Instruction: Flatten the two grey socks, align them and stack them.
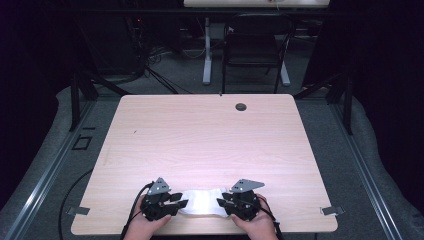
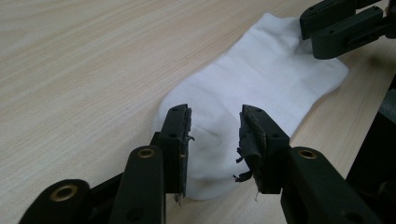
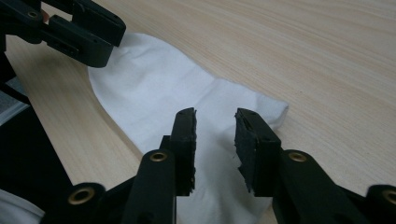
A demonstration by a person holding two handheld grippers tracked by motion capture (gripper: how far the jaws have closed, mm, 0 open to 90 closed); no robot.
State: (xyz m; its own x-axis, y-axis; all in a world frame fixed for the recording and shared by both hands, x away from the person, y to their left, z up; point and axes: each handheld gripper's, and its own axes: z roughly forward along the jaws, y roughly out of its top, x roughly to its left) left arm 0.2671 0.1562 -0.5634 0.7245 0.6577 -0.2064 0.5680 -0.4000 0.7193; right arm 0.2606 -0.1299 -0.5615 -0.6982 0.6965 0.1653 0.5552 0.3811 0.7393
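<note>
A white sock (image 1: 202,201) lies flat near the front edge of the wooden table (image 1: 210,135), stretched between my two grippers. My left gripper (image 1: 181,201) stands open over the sock's left end (image 2: 210,140), its worn pads (image 2: 247,140) apart and not pressing the cloth. At the sock's right end (image 3: 215,154) my right gripper (image 1: 222,202) is open too, with the cloth lying beneath its jaws. The right gripper (image 2: 341,28) shows far off in the left gripper view, and the left gripper (image 3: 79,28) in the right gripper view.
A round cable hole (image 1: 241,106) sits near the table's far edge. A dark chair (image 1: 255,50) and a white desk leg (image 1: 207,50) stand beyond the table. The table's front edge (image 1: 200,232) runs just behind the hands.
</note>
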